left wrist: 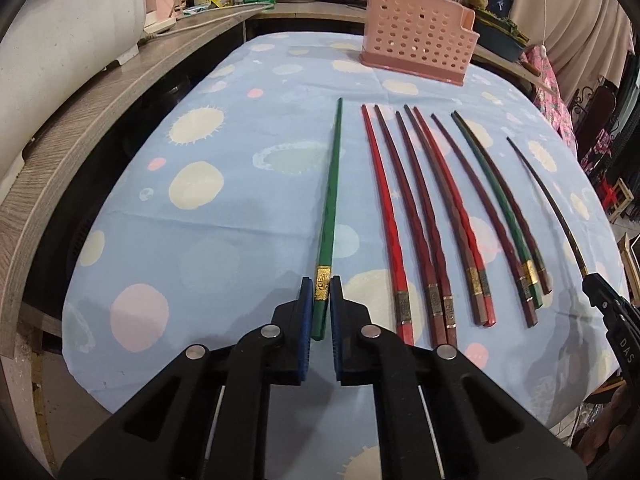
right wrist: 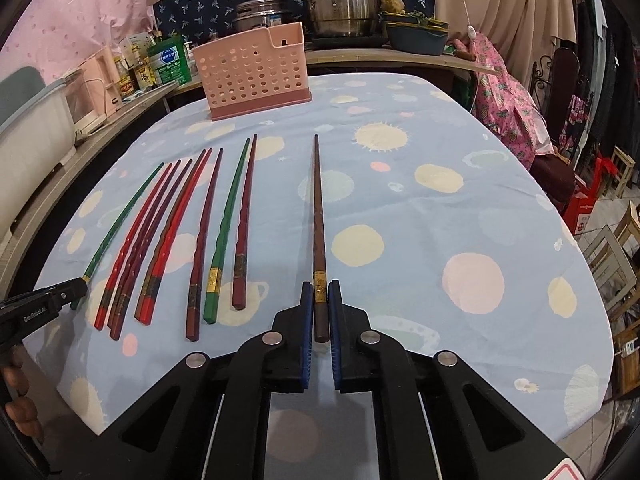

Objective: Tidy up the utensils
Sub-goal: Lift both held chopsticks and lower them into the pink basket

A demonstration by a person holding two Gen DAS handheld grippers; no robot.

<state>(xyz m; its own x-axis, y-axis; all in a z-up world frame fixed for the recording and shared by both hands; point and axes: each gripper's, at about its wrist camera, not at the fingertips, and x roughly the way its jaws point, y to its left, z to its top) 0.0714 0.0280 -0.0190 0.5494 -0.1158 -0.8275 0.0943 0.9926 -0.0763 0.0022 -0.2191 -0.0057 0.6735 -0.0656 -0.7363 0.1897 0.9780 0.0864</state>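
Pinching between closed pads: left hand-held gripper (left wrist: 321, 294) on green chopstick (left wrist: 331, 200), right hand-held gripper (right wrist: 320, 296) on brown chopstick (right wrist: 318, 216).

Table (right wrist: 400, 208) under blue spotted cloth; wooden counter (left wrist: 80, 128) at nine o'clock, steel pots (right wrist: 344, 4) at twelve

The left tongs (left wrist: 321, 292) are matte black moulded plastic, with two angular linkage arms pinned by round silver rivets and slim fingers faced with ribbed blue rubber pads (left wrist: 307, 312). The right tongs (right wrist: 320, 292) are built alike, with the same silver rivets, blue ribbed pads (right wrist: 335, 312) and triangular cut-outs in the black arms. Small white lettering runs along the side of each black body where the other camera catches it.
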